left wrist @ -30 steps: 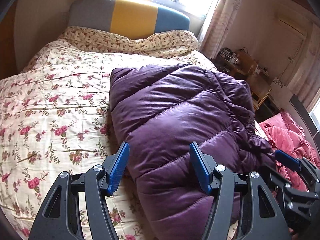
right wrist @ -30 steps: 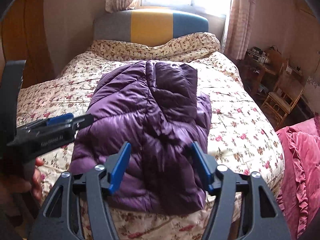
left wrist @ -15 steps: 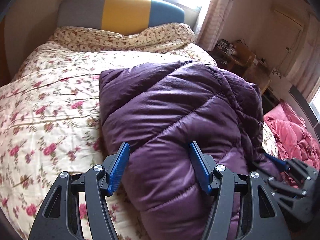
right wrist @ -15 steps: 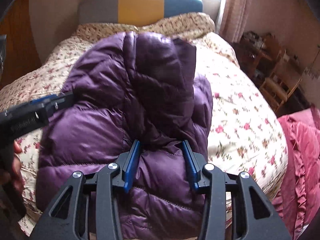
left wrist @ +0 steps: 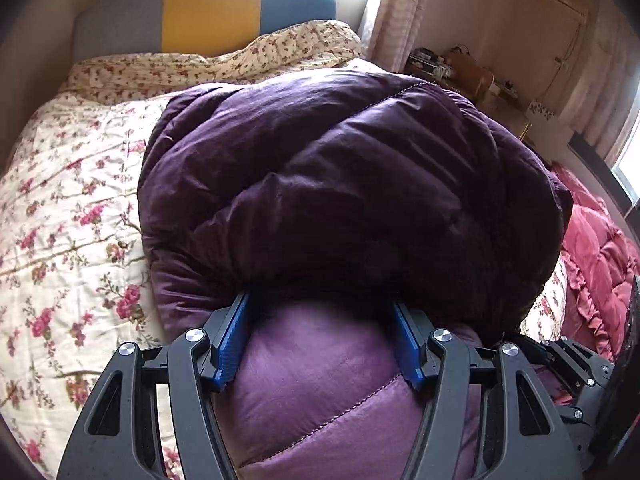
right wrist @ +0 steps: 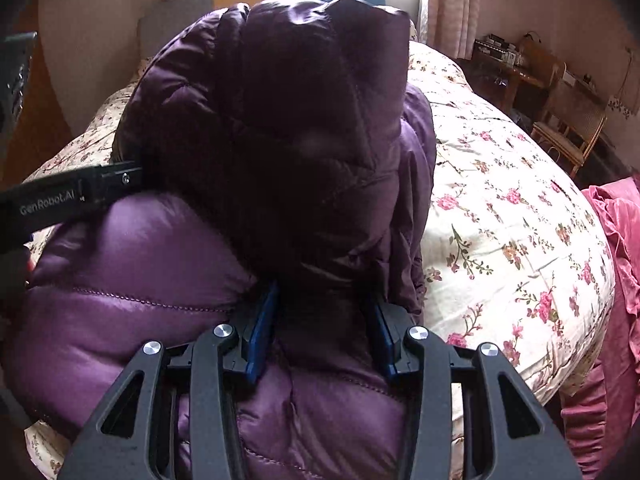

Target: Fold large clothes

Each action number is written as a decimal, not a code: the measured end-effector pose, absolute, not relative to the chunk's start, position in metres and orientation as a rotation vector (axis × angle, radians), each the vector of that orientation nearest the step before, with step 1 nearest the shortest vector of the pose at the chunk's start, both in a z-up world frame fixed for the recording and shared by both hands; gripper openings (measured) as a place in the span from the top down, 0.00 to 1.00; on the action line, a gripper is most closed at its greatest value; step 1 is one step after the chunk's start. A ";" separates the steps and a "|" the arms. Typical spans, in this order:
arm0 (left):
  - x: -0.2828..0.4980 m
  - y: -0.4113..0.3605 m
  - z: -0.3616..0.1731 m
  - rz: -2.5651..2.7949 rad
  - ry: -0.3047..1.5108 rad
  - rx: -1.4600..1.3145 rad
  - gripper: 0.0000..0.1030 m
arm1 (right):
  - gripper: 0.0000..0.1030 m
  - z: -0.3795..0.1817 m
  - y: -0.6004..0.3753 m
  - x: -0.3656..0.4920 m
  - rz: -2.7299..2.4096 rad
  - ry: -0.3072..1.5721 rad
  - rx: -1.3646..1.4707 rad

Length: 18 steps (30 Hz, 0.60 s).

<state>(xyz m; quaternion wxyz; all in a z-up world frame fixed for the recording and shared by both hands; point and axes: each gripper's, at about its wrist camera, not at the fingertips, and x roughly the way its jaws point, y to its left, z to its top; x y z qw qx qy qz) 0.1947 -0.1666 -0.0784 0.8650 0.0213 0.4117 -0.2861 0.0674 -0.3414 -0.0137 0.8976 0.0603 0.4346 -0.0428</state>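
A purple quilted down jacket (left wrist: 340, 168) lies on the floral bed and fills both views (right wrist: 280, 140). My left gripper (left wrist: 322, 336) has its blue pads wide apart with the jacket's near edge bulging between them; the fingertips are hidden under the raised fabric. My right gripper (right wrist: 322, 334) has narrowed its jaws on a thick fold of the jacket's near edge, whose upper part rises up in front of the camera. The left gripper's black body (right wrist: 68, 196) shows at the left of the right wrist view.
The floral quilt (left wrist: 64, 216) covers the bed, with a grey, yellow and blue headboard (left wrist: 208, 12) behind. A pink ruffled blanket (right wrist: 612, 300) hangs at the right bedside. A wooden desk and a rattan chair (right wrist: 572, 128) stand by the right wall.
Both grippers pushed forward into the jacket's near edge. The right jaws narrowed onto a fold, and the jacket has risen up and now bulks in front of both cameras.
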 end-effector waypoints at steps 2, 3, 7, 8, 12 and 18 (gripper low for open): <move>0.194 -0.165 -0.077 -0.597 0.861 0.043 0.40 | 0.58 -0.008 -0.340 0.068 -0.088 0.898 0.123; 0.194 -0.164 -0.075 -0.593 0.860 0.041 0.40 | 0.58 -0.004 -0.339 0.069 -0.087 0.897 0.113; 0.196 -0.160 -0.068 -0.580 0.859 0.022 0.40 | 0.54 0.008 -0.339 0.067 -0.078 0.884 0.115; 0.195 -0.159 -0.067 -0.578 0.856 0.021 0.40 | 0.54 0.010 -0.340 0.068 -0.078 0.881 0.114; 0.194 -0.158 -0.062 -0.570 0.846 0.028 0.40 | 0.41 0.018 -0.343 0.065 -0.085 0.853 0.131; 0.192 -0.160 -0.058 -0.568 0.834 0.046 0.39 | 0.20 0.036 -0.346 0.072 -0.102 0.809 0.155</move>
